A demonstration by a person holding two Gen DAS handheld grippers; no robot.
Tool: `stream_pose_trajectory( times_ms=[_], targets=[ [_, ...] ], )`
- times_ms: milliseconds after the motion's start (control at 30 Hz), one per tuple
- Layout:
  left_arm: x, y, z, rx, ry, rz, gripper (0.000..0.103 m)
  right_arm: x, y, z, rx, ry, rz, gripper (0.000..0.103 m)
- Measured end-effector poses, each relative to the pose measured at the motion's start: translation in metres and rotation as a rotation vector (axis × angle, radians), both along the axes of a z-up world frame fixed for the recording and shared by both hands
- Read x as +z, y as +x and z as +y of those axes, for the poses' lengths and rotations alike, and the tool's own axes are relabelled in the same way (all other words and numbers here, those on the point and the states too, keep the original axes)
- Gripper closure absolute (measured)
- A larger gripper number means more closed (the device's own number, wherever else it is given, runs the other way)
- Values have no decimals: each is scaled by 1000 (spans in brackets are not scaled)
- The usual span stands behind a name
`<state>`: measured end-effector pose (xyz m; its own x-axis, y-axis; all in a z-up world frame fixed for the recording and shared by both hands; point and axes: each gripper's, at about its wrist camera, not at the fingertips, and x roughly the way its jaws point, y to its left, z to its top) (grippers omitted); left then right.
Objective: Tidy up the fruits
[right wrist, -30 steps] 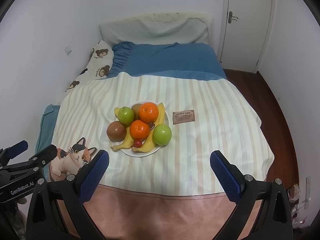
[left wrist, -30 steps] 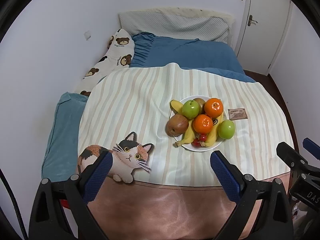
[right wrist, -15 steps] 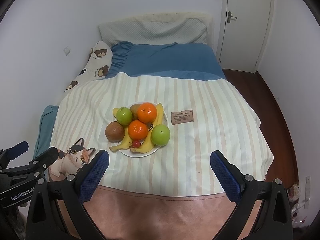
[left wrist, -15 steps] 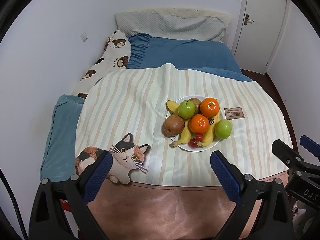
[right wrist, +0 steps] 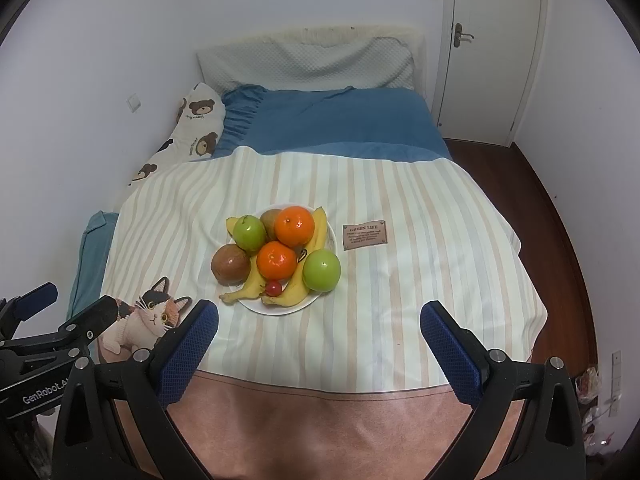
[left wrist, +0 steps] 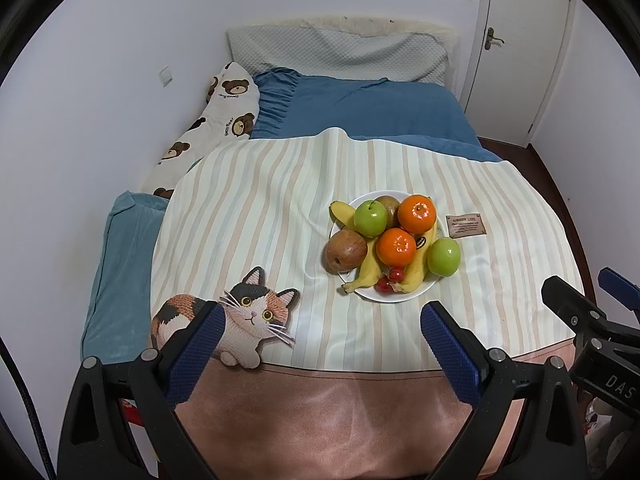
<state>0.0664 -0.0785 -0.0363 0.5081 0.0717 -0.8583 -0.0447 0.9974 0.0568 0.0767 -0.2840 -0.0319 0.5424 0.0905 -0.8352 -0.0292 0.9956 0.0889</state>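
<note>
Striped cream blanket point(left wrist: 256, 216), white plate point(left wrist: 400, 298), orange tangerines point(left wrist: 396, 246), green apples point(left wrist: 443, 256), yellow bananas point(left wrist: 366, 272).

- I see only the two ends of the bananas point(left wrist: 370, 270); the oranges point(left wrist: 396, 246) cover their middles.
- The brownish fruit point(right wrist: 271, 219) at the back of the plate point(right wrist: 280, 307) is mostly hidden, so I can't name it.
- The label point(right wrist: 365, 236) reads "GREEN LIFE"; its smaller lines are too small for me.
- The left gripper point(left wrist: 320, 346) hides part of the cat picture point(left wrist: 256, 312).
- The picture's edge cuts off the lettering on the right gripper point(left wrist: 608, 376) after "DAS".
</note>
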Motion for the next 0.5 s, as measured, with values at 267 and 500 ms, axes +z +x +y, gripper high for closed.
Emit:
stream_pose_trajectory(
  times_ms=[267, 500],
  targets=[
    [1, -1, 0, -2, 0, -1, 3, 1, -1, 1, -5, 0, -1, 0],
    [1, -1, 0, -4, 0, -3, 3, 0, -1, 0, -6, 0, -1, 0]
  ],
)
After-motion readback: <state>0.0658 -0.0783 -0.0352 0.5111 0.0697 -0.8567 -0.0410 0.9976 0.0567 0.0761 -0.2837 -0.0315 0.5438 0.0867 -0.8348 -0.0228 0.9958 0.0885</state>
